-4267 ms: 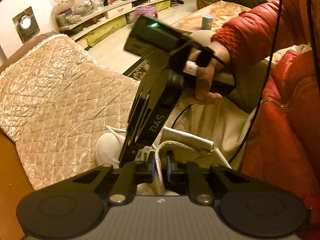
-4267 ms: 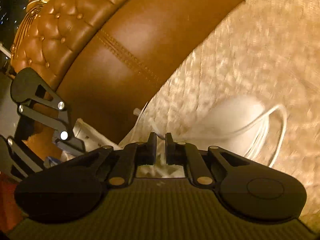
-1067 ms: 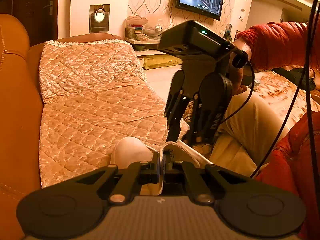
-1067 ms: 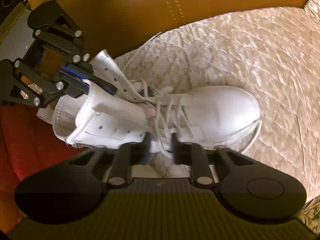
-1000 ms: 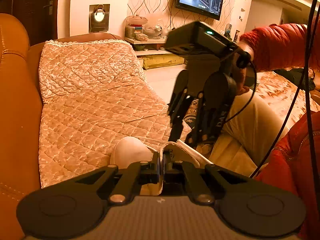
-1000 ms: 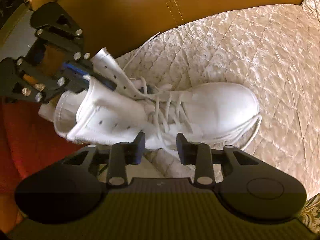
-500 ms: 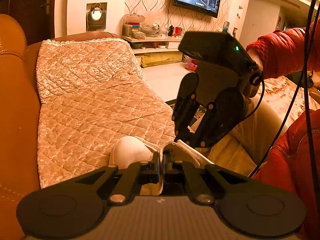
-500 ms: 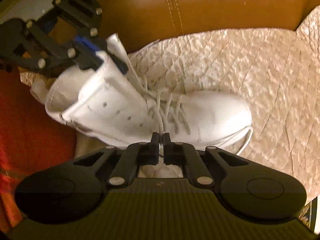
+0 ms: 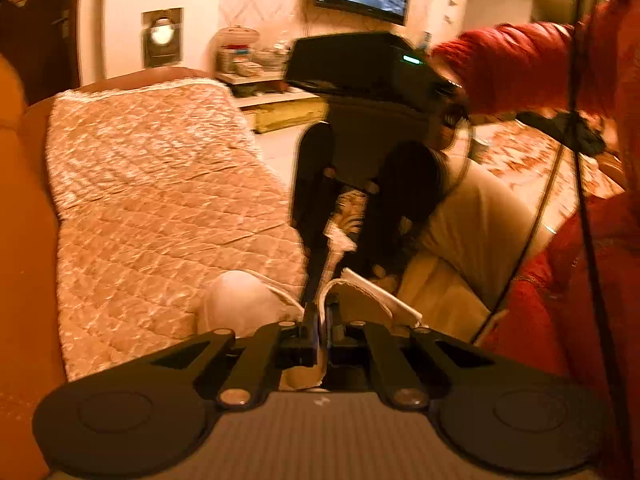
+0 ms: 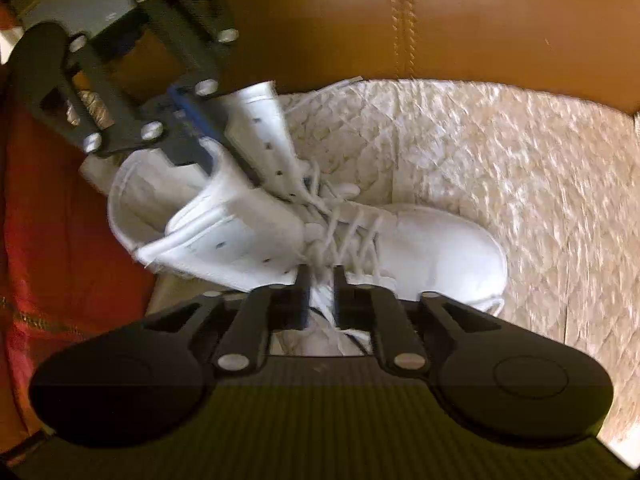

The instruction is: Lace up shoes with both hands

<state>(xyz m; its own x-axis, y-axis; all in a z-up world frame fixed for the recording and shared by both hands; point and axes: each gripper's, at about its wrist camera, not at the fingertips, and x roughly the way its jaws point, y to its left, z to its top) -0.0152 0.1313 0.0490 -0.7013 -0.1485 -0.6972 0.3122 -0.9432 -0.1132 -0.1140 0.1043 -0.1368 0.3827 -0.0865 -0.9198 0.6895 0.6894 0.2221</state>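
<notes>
Claw (image 10: 320,280) tips blurred; lace (image 10: 320,300) unclear

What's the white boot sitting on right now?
The white boot lies on a quilted cream cover over a brown leather sofa. The cover directly under the sole is hidden by the boot.

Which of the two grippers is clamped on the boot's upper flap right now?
The left gripper: its jaws pinch the eyelet flap of the white boot. The right gripper, its jaws just opening, sits lower at the laces.
</notes>
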